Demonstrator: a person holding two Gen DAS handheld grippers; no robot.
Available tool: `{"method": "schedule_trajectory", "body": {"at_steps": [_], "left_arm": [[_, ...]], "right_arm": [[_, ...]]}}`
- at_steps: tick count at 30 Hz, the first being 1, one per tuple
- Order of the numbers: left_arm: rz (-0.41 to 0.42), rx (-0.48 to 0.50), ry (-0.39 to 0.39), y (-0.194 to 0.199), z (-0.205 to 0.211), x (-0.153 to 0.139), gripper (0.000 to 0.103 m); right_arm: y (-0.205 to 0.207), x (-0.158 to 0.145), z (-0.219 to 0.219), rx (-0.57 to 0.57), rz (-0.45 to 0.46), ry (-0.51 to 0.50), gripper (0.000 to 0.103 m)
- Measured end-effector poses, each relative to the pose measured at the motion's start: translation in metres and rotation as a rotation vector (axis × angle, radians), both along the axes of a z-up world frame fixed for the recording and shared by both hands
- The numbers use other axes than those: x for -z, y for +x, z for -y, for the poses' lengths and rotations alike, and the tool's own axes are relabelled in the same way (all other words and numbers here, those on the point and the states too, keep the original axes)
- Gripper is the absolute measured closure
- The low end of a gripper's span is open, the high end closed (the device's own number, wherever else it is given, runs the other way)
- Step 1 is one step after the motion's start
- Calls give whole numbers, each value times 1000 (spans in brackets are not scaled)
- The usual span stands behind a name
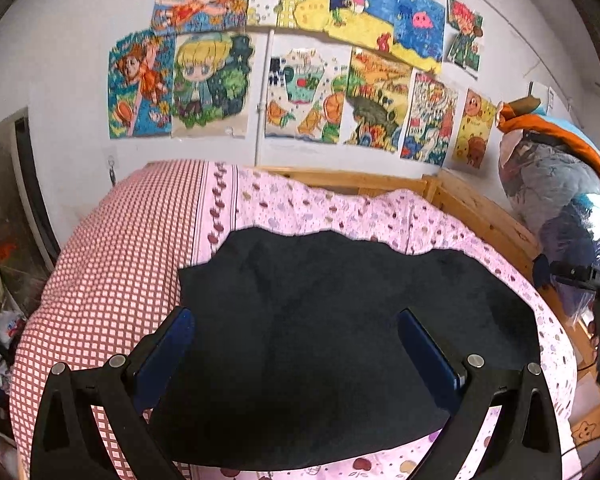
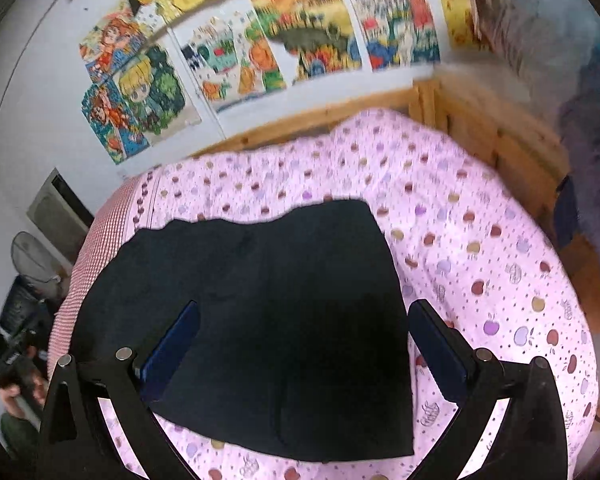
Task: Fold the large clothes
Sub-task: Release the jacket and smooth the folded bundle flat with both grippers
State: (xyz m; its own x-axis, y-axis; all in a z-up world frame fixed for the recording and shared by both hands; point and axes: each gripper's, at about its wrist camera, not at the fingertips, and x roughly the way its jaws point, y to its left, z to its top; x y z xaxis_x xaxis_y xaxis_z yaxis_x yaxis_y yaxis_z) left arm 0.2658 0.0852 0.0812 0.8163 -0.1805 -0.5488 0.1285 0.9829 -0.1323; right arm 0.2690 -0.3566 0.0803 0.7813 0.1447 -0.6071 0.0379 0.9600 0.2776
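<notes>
Closest up, the left claw [image 1: 296, 330] is spread wide with nothing in it, blue pads hovering over the black garment [image 1: 340, 340]. The right claw [image 2: 304, 320] is the same, gaping and empty. The garment lies flat on the pink apple-print quilt [image 2: 480, 248], a soft, matte, roughly rectangular fold. Its long axis runs across the bed, parallel to the wooden bed rail [image 1: 352, 180] beyond it, wavy far edge toward that rail.
</notes>
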Motion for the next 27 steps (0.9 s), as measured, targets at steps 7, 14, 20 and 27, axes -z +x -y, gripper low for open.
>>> {"method": "schedule_trajectory", "body": {"at_steps": [7,14,20,27], "left_arm": [[70,-28,22,-24,11,-16,0],[122,-78,117,-64,32,-9,0],[165,-100,135,-98,43,-8,0],[202,-107,129,-127,46,-12,0]], "right_arm": [[-24,-19,-42,18,152,-55,1],[-69,-12,-76,32,284,-109,1],[-110,-1,-93,37,370,-139,1],[-149,-9,-111,62,473,-206,1]]}}
